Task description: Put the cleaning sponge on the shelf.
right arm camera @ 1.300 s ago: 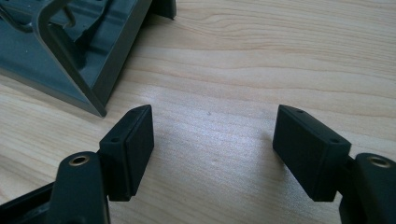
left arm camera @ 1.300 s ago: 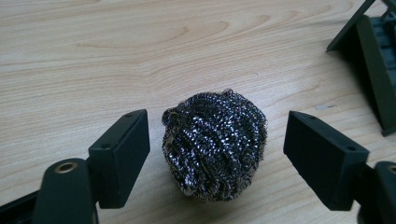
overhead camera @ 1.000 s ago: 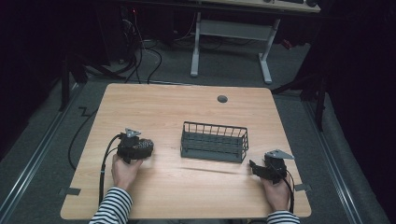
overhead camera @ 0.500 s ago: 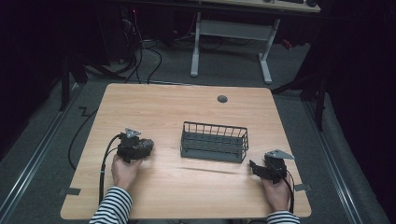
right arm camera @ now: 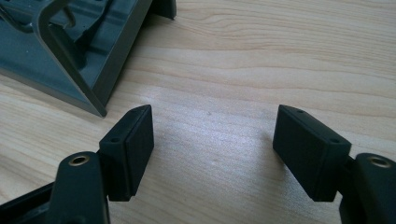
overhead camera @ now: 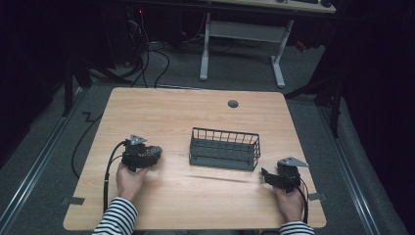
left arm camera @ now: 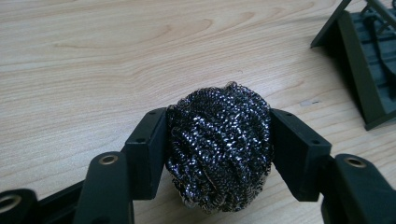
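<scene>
the step in hand is judged to be the grasp: the left hand-held gripper has just been closing and its pads are pressed on both sides of a steel wool scourer, which rests on the bench toward its left edge. the right hand-held gripper is spread with nothing between its pads, near the front right corner. the next move is judged to call for a lift and carry to the wire basket at mid-bench. the bench is light wood; the room is dark, with cables on the floor.
</scene>
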Motion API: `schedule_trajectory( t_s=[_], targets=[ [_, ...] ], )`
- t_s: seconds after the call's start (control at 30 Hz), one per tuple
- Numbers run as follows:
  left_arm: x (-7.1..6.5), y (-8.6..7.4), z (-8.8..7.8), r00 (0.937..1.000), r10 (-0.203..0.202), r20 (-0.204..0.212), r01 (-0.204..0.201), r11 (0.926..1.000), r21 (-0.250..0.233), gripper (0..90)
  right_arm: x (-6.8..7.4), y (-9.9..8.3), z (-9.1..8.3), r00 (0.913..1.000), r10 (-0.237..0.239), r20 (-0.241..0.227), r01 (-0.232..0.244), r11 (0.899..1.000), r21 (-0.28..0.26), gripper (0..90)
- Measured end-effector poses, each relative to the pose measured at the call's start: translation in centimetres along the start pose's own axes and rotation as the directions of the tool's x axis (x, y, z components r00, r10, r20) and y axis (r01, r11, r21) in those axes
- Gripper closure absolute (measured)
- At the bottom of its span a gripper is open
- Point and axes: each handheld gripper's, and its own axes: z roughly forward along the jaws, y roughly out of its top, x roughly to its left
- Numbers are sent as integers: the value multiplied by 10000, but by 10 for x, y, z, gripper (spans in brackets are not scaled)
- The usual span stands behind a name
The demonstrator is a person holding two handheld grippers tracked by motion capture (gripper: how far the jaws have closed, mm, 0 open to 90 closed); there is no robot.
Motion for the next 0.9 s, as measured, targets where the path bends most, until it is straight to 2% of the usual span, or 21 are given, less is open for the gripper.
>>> schedule_trajectory(
  t_s=[0.2, 0.37, 0.53, 0.73, 0.9],
  targets=[
    [0, 0, -4, 9999, 11, 115, -11, 10000, 11, 411, 0, 0, 0, 10000, 3, -10, -3, 10000, 6, 290],
    [-1, 1, -9, 9992, -62, 383, 68, 9999, -144, 413, 0, 0, 0, 10000, -17, 6, 17, 10000, 0, 290],
    [-1, 2, -12, 9990, -113, 423, 122, 9997, -208, 413, 0, 0, 0, 10000, -18, 10, 18, 10000, 3, 290],
    [-5, 8, -18, 9989, 95, 462, -84, 9997, -229, 413, 0, 0, 0, 10000, -18, 10, 18, 10000, 2, 290],
    [-11, 15, -22, 9969, 173, 763, -151, 9995, -292, 414, 0, 0, 0, 10000, -15, 3, 15, 10000, -2, 290]
  ],
)
